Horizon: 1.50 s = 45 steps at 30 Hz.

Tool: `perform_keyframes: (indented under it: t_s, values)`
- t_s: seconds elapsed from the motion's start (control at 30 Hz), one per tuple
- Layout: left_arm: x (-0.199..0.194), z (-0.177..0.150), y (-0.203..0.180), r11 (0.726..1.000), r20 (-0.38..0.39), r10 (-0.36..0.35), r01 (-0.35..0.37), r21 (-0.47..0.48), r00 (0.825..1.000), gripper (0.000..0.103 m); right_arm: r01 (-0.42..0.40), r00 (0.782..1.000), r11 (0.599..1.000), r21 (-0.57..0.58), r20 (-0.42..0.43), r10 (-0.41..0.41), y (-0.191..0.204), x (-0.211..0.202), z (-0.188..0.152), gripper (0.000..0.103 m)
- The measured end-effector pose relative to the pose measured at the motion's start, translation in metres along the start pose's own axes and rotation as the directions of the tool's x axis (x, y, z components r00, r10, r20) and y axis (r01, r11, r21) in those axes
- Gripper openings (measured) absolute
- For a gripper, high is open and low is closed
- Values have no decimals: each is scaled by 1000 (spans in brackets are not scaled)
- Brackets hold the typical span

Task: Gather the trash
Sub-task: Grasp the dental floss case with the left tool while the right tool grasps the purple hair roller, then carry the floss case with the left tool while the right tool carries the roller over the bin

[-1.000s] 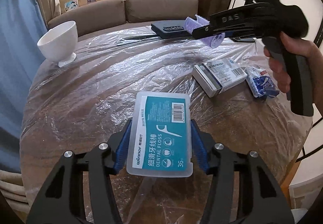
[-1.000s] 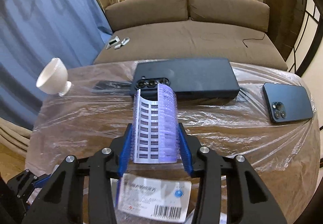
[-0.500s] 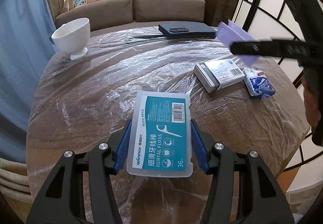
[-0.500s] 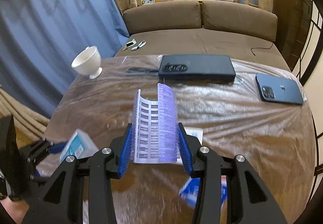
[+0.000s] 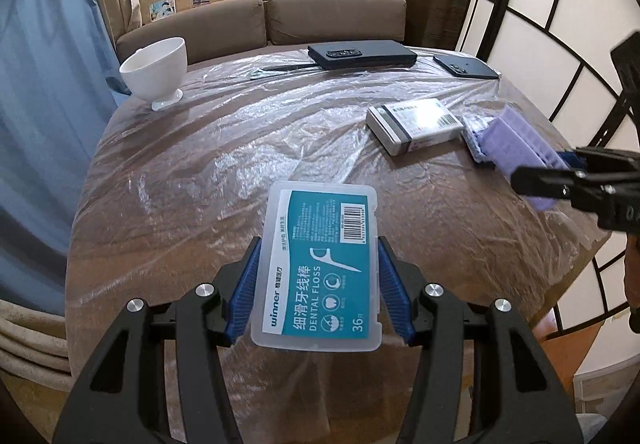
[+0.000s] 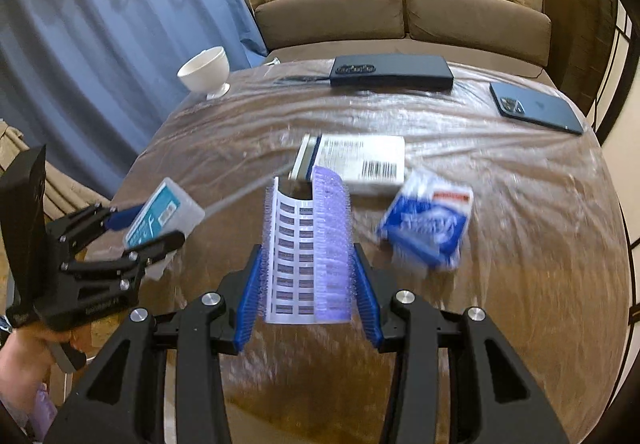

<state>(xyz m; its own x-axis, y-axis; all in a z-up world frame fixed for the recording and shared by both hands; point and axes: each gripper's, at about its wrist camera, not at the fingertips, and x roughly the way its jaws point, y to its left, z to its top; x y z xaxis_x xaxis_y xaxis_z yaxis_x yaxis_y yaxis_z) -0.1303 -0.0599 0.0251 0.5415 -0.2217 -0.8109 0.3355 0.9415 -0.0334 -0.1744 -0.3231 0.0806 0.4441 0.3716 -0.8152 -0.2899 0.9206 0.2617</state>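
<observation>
A: Left wrist view, status of the left claw [image 5: 316,284]?

B: Its blue pads pinch the long sides of a dental floss box [image 5: 320,268], lifted above the plastic-covered worktop [image 5: 224,172]. Ahead and to the right lies a white carton [image 5: 416,126]; far ahead-left stands a white footed bowl [image 5: 156,72].

A: And the right claw [image 6: 306,282]?

B: It is clamped on a purple curved hair roller [image 6: 308,248], raised off the worktop. Just ahead lies the carton; ahead-right, a blue tissue pack [image 6: 426,226]. Two dark phones [image 6: 536,108] lie at the far edge.

Plastic-covered table [image 5: 240,148] bearing bowl [image 5: 155,71], phones [image 5: 362,54], carton [image 5: 414,124], packet [image 6: 426,224].
</observation>
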Motion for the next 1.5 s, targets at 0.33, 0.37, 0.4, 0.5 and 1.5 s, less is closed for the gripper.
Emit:
perform_keyframes:
  t_s: [0.33,0.37,0.4,0.5,1.5]
  values:
    - [-11,-19,-16,999,-17,25,-25,36,1000,56,9,1000,1000,-27,-12,-10,9,-18,-36,42]
    - [-13,-21,-18,999,-15,25,-25,40,1000,56,7,1000,1000,-27,-15,-8,10,-19,-40,42]
    - [-14,-22,-19,999,-14,25,-25,42,1000,56,7,1000,1000,-27,-18,-7,11,-20,-43,42]
    - [-17,-25,-21,999,-12,19,-19,44,1000,56,2,1000,1000,-23,-27,-3,12,-21,-52,42]
    - [6,-25,4,999,-51,-37,36,-25,998,55,-12,998,1000,-9,-54,11,22,-16,-66,42]
